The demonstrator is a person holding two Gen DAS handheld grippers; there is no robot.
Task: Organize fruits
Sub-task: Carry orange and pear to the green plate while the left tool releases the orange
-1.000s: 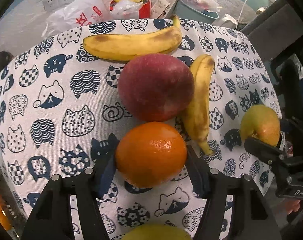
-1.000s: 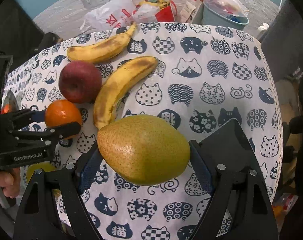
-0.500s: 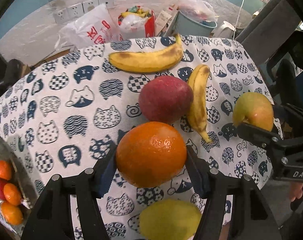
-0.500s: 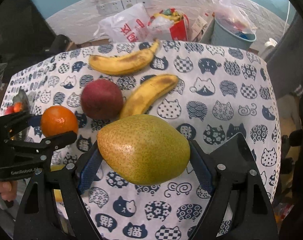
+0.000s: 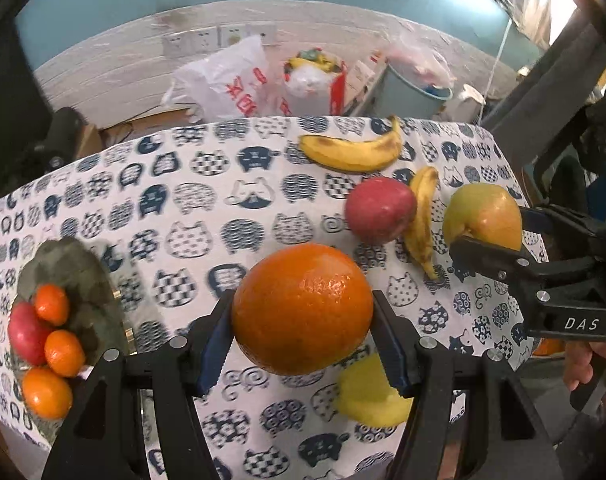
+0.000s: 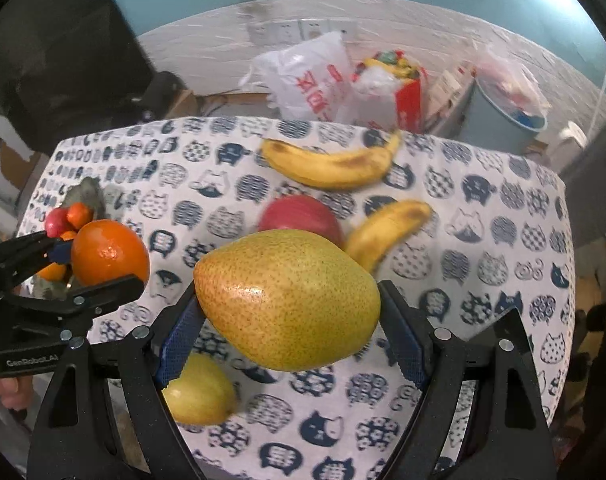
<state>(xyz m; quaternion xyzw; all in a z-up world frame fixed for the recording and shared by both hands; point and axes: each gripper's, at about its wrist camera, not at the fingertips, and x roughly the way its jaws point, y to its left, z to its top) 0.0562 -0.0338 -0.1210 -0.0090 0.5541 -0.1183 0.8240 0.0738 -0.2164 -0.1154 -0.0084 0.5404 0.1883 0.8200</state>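
My left gripper (image 5: 305, 340) is shut on a large orange (image 5: 303, 308), held above the cat-print tablecloth (image 5: 207, 216). My right gripper (image 6: 291, 328) is shut on a yellow-green pear (image 6: 287, 300), also lifted off the cloth. Each gripper shows in the other's view: the pear (image 5: 483, 216) at the right, the orange (image 6: 109, 252) at the left. On the cloth lie a red apple (image 5: 379, 210), two bananas (image 5: 355, 152) (image 5: 421, 220) and a second yellow pear (image 5: 367, 396). A grey-green leaf-shaped dish (image 5: 63, 260) at the left holds small oranges and a red fruit.
Behind the table stand a white plastic bag (image 5: 223, 84), a red bag of items (image 5: 315, 84) and a blue bin (image 5: 415, 88) against a wall with sockets. A hand (image 5: 583, 364) grips the right tool. Dark furniture stands at both sides.
Both grippers have risen and drawn back with their fruit, so the apple and bananas look smaller. The dish of small oranges has come into view at the left.
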